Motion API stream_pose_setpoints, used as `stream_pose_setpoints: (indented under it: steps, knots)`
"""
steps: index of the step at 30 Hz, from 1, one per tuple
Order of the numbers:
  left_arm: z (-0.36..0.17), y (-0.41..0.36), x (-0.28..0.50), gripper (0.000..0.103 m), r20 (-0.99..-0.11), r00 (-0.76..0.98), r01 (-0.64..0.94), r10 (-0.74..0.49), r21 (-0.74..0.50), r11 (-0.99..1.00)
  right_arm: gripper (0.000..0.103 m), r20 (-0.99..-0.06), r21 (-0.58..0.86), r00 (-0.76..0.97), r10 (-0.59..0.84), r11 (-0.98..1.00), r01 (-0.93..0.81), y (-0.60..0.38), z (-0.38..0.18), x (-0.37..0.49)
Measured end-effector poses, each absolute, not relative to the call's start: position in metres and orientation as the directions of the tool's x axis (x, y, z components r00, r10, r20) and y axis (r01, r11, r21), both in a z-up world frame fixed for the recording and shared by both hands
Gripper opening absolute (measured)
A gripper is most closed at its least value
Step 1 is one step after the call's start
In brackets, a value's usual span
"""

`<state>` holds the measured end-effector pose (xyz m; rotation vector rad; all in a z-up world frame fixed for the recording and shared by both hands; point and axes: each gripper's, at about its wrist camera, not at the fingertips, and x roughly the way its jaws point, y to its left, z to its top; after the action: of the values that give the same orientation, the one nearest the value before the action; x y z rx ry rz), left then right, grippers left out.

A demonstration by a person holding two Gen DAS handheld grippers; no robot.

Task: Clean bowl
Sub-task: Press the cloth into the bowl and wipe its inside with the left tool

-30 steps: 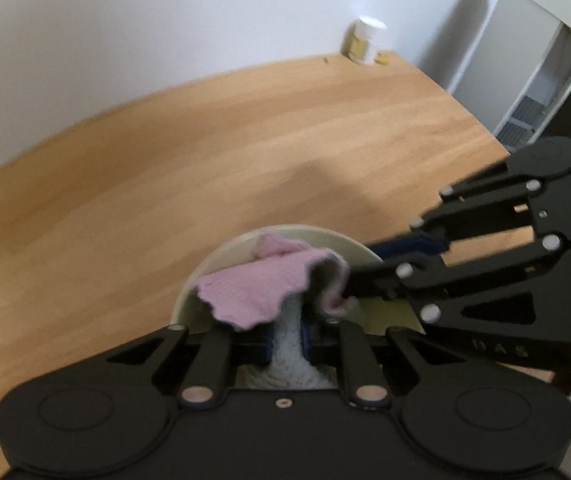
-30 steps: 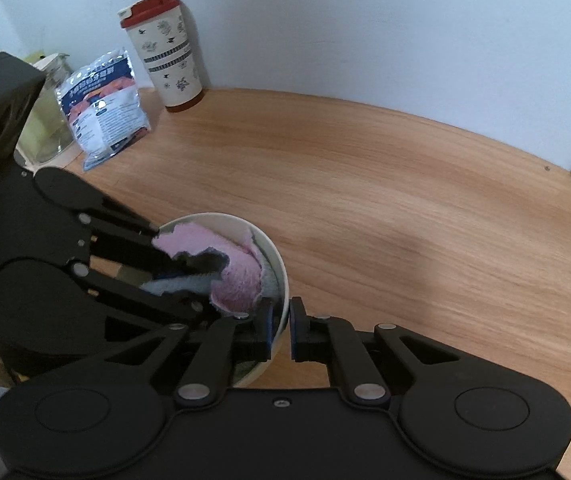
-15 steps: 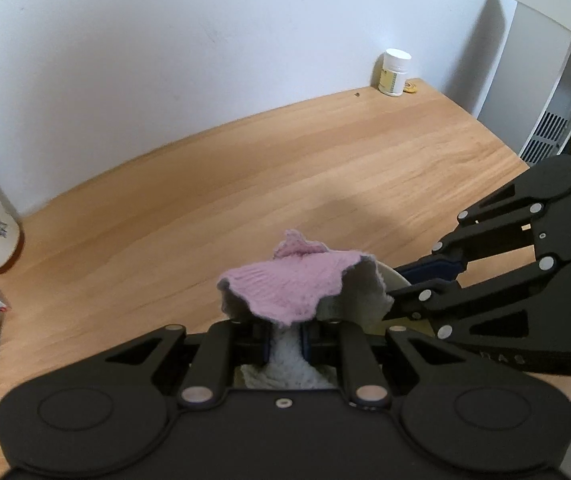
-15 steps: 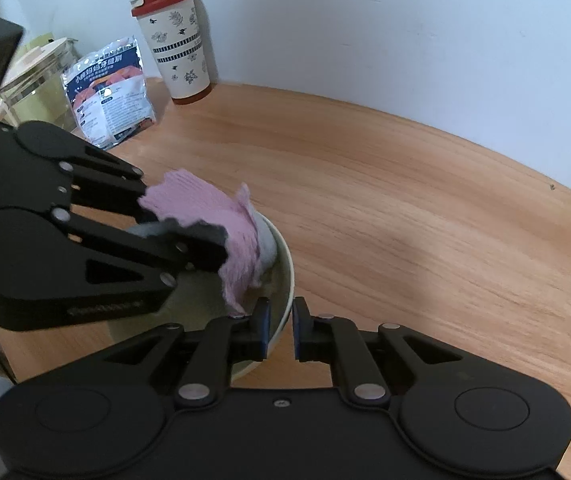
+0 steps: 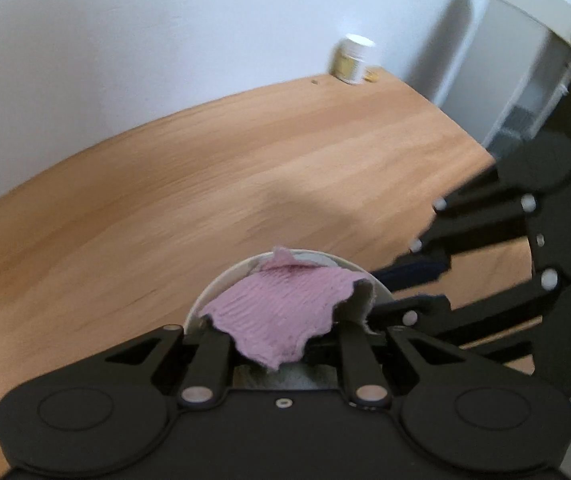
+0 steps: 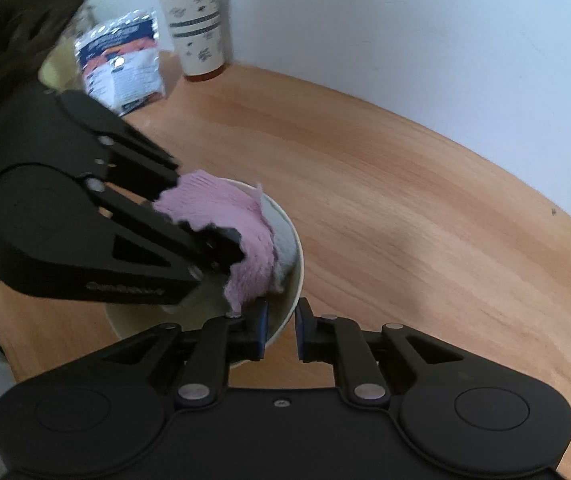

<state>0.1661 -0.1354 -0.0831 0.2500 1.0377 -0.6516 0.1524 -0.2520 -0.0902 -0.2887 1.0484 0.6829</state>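
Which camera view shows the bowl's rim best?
The right wrist view: the bowl shows its curved rim and pale inner wall, with the rim running between the right gripper, whose jaws are opening. In the left wrist view, the pink cloth, clamped in the left gripper, covers most of the bowl.

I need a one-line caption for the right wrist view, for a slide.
Left gripper holds a pink cloth in the bowl while the right gripper, jaws opening, straddles the rim.
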Motion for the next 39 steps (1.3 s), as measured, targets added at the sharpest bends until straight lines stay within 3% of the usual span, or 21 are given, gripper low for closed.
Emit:
stream_pose_setpoints:
  steps: [8,24,39]
  knots:
    - [-0.09,-0.14,0.165,0.014,-0.866,0.307,0.682,-0.395,-0.089,0.726,0.017,-0.879,0.044,0.317,0.355,0.725,-0.688,-0.245,-0.087,0.155]
    - [-0.078,-0.131,0.16,0.013,-0.864,0.396,0.563,-0.312,-0.04,0.825,0.017,-0.877,0.024,0.334,0.345,0.727,-0.686,-0.243,-0.089,0.154]
    - [-0.076,-0.125,0.161,0.014,-0.951,0.225,0.594,-0.21,-0.037,0.803,0.012,-0.878,-0.033,0.356,0.319,0.703,-0.71,-0.233,-0.093,0.151]
